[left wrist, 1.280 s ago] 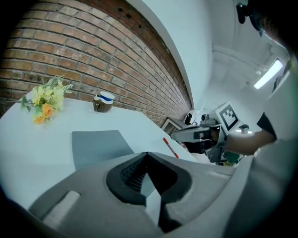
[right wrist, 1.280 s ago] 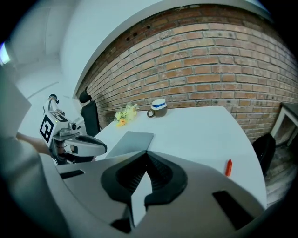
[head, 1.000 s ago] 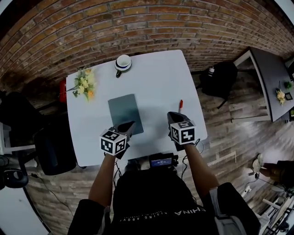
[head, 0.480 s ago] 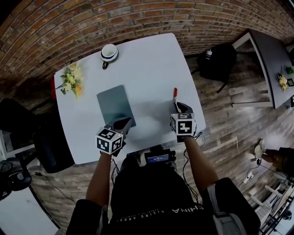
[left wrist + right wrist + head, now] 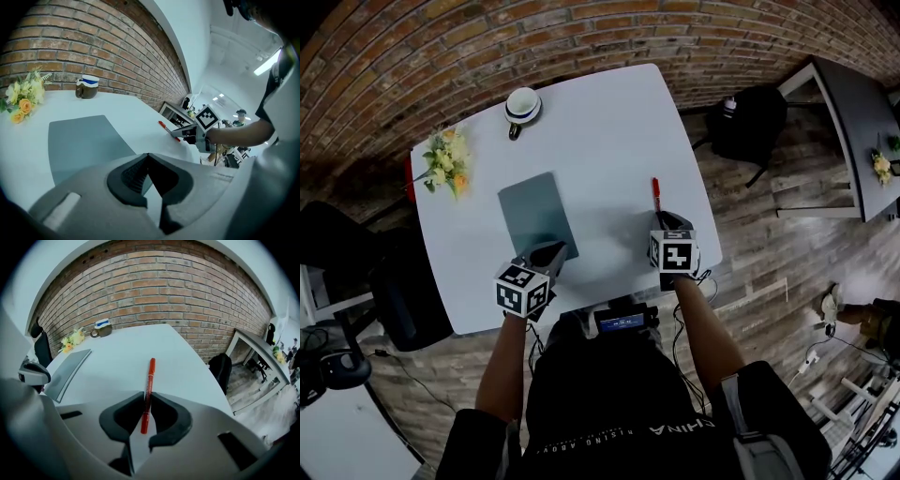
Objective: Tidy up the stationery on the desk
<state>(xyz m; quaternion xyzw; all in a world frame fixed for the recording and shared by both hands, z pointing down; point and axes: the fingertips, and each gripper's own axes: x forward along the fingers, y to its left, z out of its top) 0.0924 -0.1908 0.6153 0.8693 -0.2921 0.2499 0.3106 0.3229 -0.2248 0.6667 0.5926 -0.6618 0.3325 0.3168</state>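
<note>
**Scene.** 1 white desk (image 5: 609,131) is set against a brick wall (image 5: 581,37). 2 hand-held grippers are positioned over its near edge.

**Right gripper** (image 5: 146,397). The jaws have just been opening and are set narrowly apart. The near end of 1 red pen (image 5: 150,376) is placed between them. Both jaw tips are seen against the barrel, 1 on each side, so the pen is pinched. The rest of the pen is laid flat on the desk and is pointed away from the gripper toward the wall. It is located toward the desk's right side.

**Left gripper** (image 5: 148,155). The jaws are pressed together and nothing is held between them. The tips are positioned at the near right corner of 1 grey notebook (image 5: 536,214). Contact with the notebook cannot be determined.

**Other items.** The notebook is laid flat, closed, near the middle of the desk and well apart from the pen. 1 mug (image 5: 523,106) is placed at the far edge. 1 bunch of flowers (image 5: 447,161) is laid at the far left corner.
</note>
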